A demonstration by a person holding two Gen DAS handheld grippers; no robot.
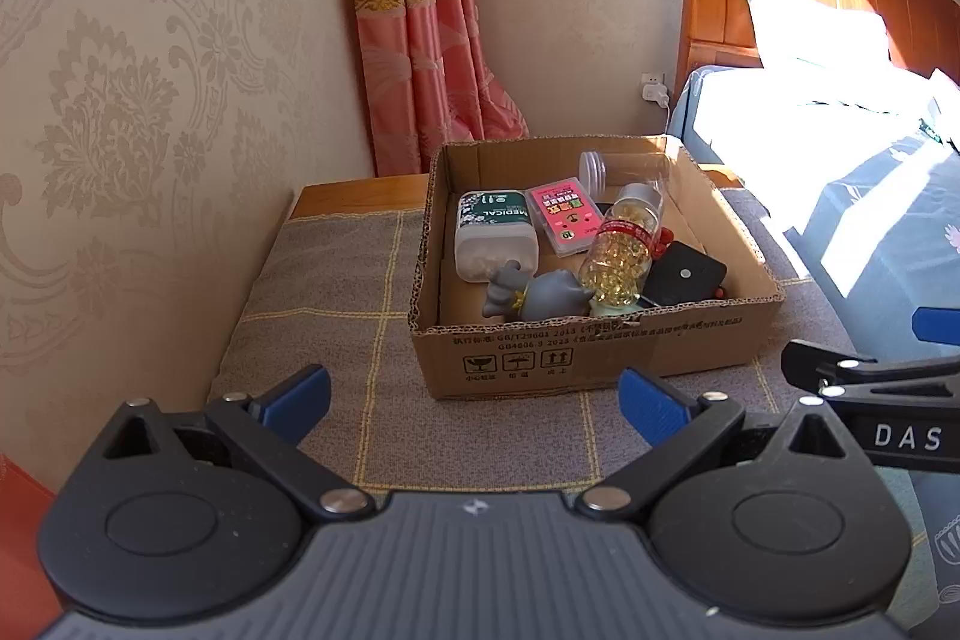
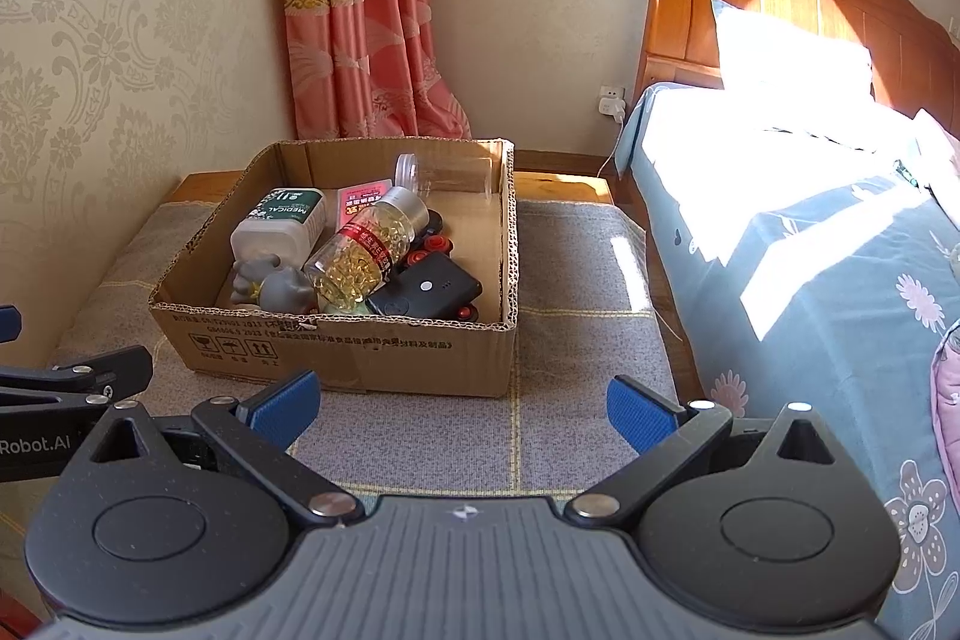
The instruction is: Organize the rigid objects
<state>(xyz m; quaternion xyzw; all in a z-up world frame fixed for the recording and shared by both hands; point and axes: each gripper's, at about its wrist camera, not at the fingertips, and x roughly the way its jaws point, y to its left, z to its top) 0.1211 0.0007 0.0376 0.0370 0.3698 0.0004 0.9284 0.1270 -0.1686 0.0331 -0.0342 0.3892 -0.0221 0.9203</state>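
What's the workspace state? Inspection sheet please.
Surface: grey checked mat on a low wooden stand, beside the bed.
Job's things: open box holds a white bottle, pink card pack, capsule bottle, clear jar, grey figurine, black case, red-and-black parts.
Clutter: nothing seen on the mat outside the box.
Grippers: left gripper and right gripper, jaws open, empty, short of the box.
Cables: white cable from a wall plug.
Surroundings: curtain, window, wallpaper.
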